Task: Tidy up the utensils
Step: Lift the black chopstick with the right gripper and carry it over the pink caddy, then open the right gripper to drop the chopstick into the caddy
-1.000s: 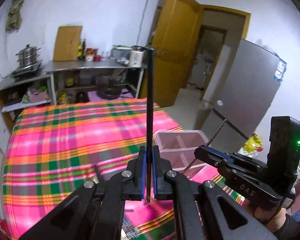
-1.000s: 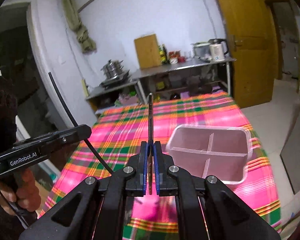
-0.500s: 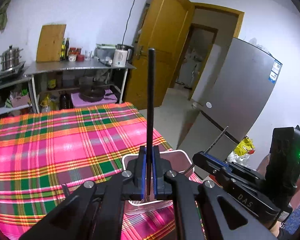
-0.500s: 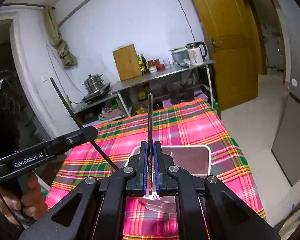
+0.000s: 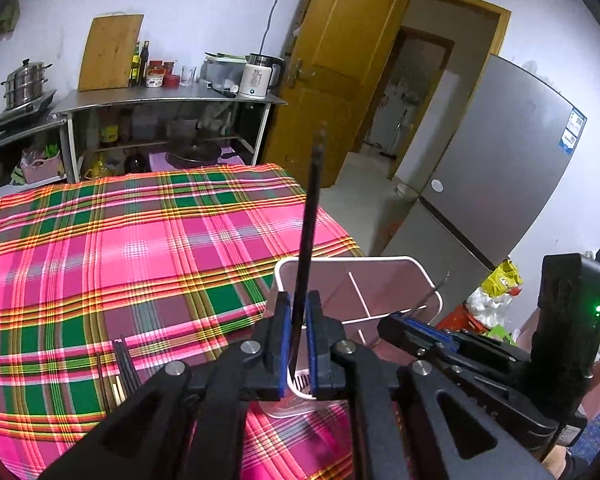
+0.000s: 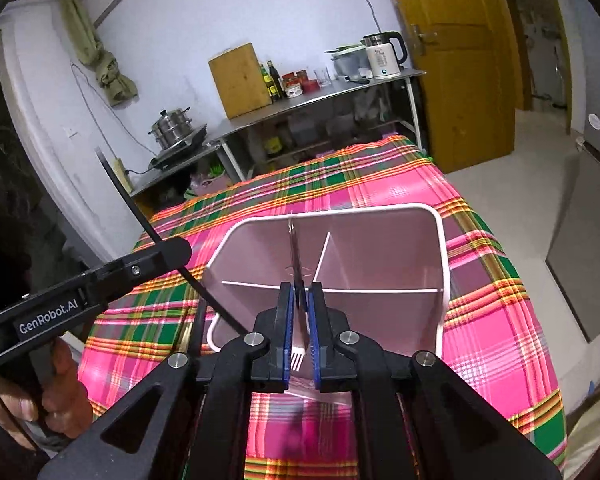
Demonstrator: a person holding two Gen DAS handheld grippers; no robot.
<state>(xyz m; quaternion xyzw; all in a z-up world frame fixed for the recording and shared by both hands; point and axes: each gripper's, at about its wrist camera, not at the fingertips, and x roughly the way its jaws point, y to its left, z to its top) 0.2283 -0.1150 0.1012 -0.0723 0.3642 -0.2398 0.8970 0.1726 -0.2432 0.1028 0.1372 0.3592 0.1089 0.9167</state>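
Left tongs (image 5: 298, 344) opening around long black chopstick (image 5: 309, 216), right tongs (image 6: 300, 336) opening around slim silver fork (image 6: 296, 280), both over pale pink divided plastic holder (image 6: 440, 264) on plaid-covered desk (image 5: 120, 248), near right edge. More chopsticks (image 5: 124, 364) lying left.

Each black hand-held gripper (image 5: 298, 344) has blue pads (image 6: 286, 324), silver screws, and white "GenRobot.AI" lettering.

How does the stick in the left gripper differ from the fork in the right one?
The chopstick is black and plain; the fork is shiny metal, tines down. The chopstick leans right between the left gripper's opening jaws; the fork stands nearly upright between the right gripper's opening jaws. Both hang over the pink caddy.
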